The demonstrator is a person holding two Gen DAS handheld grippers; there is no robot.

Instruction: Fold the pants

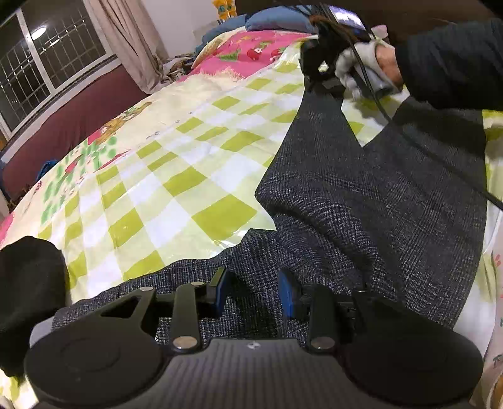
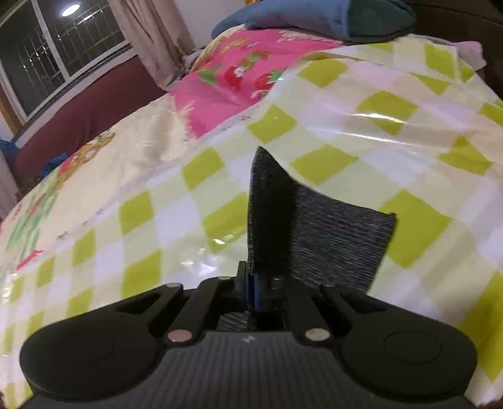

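Dark grey tweed pants (image 1: 361, 195) lie on a bed covered with a green and white checked sheet (image 1: 176, 182). My left gripper (image 1: 253, 289) is open, its blue pads either side of the pants' near edge, low over the cloth. My right gripper (image 2: 251, 283) is shut on the end of a pant leg (image 2: 314, 226), which sticks up past the fingers. In the left wrist view the right gripper (image 1: 317, 66), held by a gloved hand, lifts that leg end at the far side of the bed.
A pink strawberry-print cover (image 1: 251, 53) and blue pillows (image 2: 314, 15) lie at the head of the bed. A window (image 1: 47, 56), curtain and maroon wall run along the left. A black cable (image 1: 424, 144) crosses the pants.
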